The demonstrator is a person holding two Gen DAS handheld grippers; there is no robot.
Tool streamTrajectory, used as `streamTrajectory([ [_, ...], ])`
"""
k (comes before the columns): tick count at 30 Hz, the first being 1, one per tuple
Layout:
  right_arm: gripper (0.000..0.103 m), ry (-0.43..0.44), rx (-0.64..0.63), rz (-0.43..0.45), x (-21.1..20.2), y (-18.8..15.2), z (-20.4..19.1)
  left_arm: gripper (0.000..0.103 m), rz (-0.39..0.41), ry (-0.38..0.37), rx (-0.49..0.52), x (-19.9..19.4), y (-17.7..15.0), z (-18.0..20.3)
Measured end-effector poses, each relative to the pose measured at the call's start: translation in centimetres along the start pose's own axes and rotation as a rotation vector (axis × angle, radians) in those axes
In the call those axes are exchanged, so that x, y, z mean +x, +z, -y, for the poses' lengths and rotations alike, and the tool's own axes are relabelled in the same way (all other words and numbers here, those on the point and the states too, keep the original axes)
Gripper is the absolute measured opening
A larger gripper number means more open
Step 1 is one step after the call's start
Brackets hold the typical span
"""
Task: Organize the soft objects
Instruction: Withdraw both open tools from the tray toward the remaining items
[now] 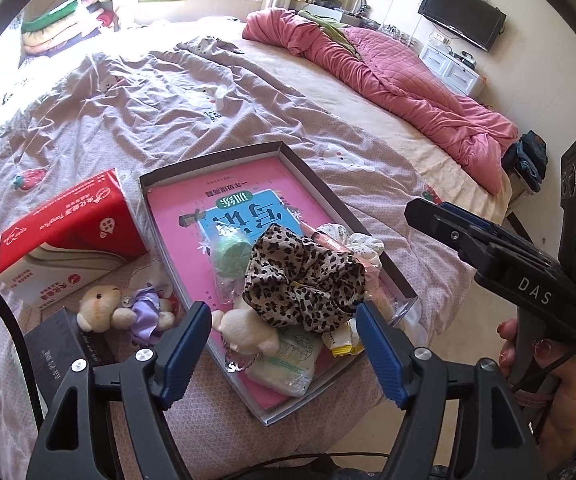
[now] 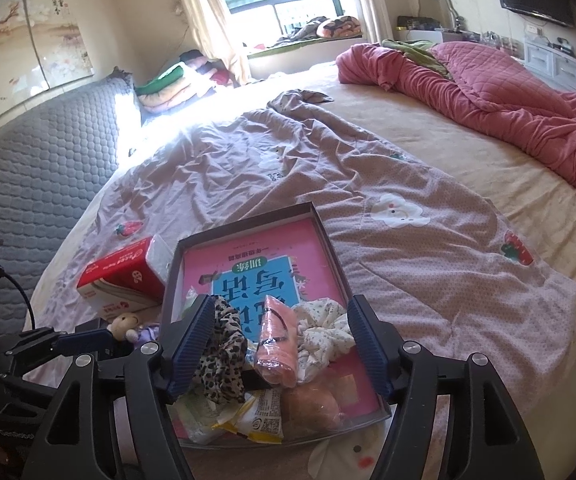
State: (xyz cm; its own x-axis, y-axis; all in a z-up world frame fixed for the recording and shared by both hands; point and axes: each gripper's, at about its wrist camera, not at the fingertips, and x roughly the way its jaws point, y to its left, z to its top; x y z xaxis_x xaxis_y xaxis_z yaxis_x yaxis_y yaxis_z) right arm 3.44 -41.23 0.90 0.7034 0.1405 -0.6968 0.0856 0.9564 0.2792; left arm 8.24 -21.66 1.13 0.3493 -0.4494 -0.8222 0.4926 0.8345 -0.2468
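So the shallow grey box (image 1: 330, 200) sits on the near part of the bed (image 1: 368, 92), on a wrinkled lilac sheet (image 1: 128, 112), with a pink book (image 1: 176, 216) lying flat inside it. The far half of the box is just bare book cover, so there's open room there, and the whole middle of the bed beyond the far rim is free too. All the soft stuff is bunched at the near end: a leopard scrunchie (image 1: 304, 280), a white floral scrunchie (image 2: 324, 332) near the right wall, a pink wrapped roll (image 2: 278, 344) between them, a cream plush (image 1: 244, 328), a green round thing (image 1: 230, 254) and some snack packets (image 2: 256, 416).

Left side is tighter. A red tissue box (image 1: 72, 224) lies just beside the box's left wall, and a little bear in a purple dress (image 1: 124, 308) lies on the sheet near it, outside the box, with a dark box (image 1: 60, 352) touching or nearly touching it on the near side. A bunched pink quilt (image 1: 388, 76) runs along the far right of the bed, well apart.

The left gripper (image 1: 284, 344) is spread wide, holding nothing, hovering over the near end with the cream plush and leopard scrunchie between its fingers in view. The right gripper (image 2: 280, 356) is also wide apart and holding nothing, framing the leopard scrunchie, roll and floral scrunchie; can't tell if a pad brushes the leopard one.
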Motion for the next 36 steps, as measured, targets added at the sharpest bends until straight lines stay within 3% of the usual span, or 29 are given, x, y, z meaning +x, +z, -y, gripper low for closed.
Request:
streamTrajectory([
  [21, 0.073, 0.042, -0.119, 0.030, -2.4, 0.3, -5.3, 0.075, 0.063, 0.073, -0.018, -4.9, -1.9, -1.3],
  [36, 0.073, 0.072, -0.225, 0.000, -2.1, -0.3, -9.6, 0.077, 0.073, 0.119, -0.094, -7.4, -4.3, -5.3],
])
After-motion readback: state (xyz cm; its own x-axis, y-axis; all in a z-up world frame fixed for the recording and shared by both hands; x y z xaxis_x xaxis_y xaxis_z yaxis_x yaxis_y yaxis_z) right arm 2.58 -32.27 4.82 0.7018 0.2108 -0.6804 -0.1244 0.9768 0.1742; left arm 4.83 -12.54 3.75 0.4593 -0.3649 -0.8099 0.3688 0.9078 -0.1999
